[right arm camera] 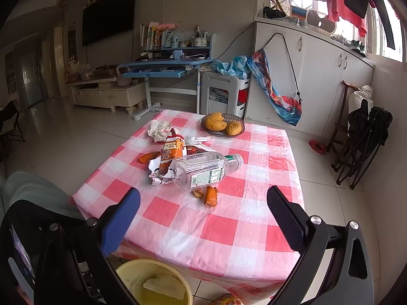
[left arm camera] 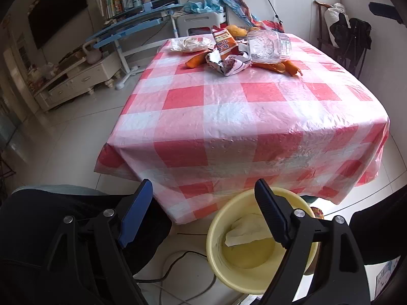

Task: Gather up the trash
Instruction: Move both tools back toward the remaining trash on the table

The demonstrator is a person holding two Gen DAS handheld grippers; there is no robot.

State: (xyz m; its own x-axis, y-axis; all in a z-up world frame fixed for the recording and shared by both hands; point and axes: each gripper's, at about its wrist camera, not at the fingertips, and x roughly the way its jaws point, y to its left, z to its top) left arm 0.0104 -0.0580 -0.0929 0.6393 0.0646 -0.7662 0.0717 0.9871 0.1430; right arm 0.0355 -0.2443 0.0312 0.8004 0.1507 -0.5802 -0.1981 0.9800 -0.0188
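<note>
A yellow bin point(left arm camera: 216, 251) point(right arm camera: 127, 269) stands on the floor at the table's near edge, with a white tissue point(left arm camera: 244, 231) point(right arm camera: 162, 287) lying inside. My left gripper point(left arm camera: 203, 190) hovers above the bin's rim, open, nothing between its fingers. My right gripper point(right arm camera: 203, 198) is open over the near part of the red-checked table point(right arm camera: 223, 228) point(left arm camera: 229, 117). On the table lie a clear plastic bottle point(right arm camera: 203, 170) point(left arm camera: 267, 47), an orange snack wrapper point(right arm camera: 171, 152) point(left arm camera: 225, 43), crumpled white paper point(right arm camera: 159, 131) point(left arm camera: 190, 44) and orange peels point(right arm camera: 211, 195) point(left arm camera: 279, 67).
A dish of mangoes point(right arm camera: 222, 124) sits at the table's far edge. Cables point(left arm camera: 178, 267) run on the tiled floor beside the bin. A blue desk point(right arm camera: 165, 66), a white stool point(right arm camera: 223, 94) and a folded chair point(right arm camera: 361, 139) stand around the table.
</note>
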